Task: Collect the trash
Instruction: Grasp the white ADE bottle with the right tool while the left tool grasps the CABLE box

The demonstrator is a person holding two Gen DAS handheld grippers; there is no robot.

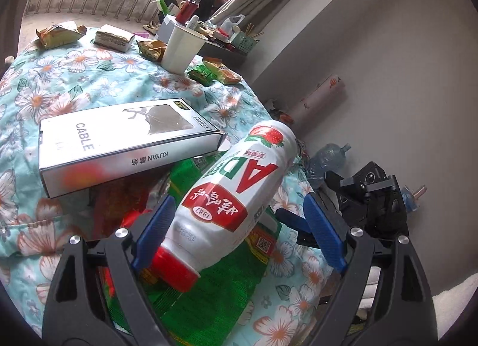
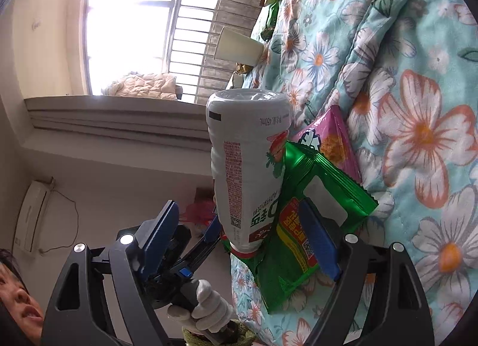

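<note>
Both grippers' fingers are standing apart, the left gripper (image 1: pixel 239 235) and right gripper (image 2: pixel 248 238) flanking a white drink bottle (image 1: pixel 236 187) lying on a green wrapper (image 1: pixel 215 295).

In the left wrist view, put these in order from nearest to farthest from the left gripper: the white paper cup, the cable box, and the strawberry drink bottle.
Starting from the left gripper:
1. Strawberry drink bottle, lying between the open fingers, red cap toward the camera.
2. Cable box, just beyond on the left, resting on the floral quilt.
3. White paper cup, standing upright far back near the quilt's far edge.
</note>
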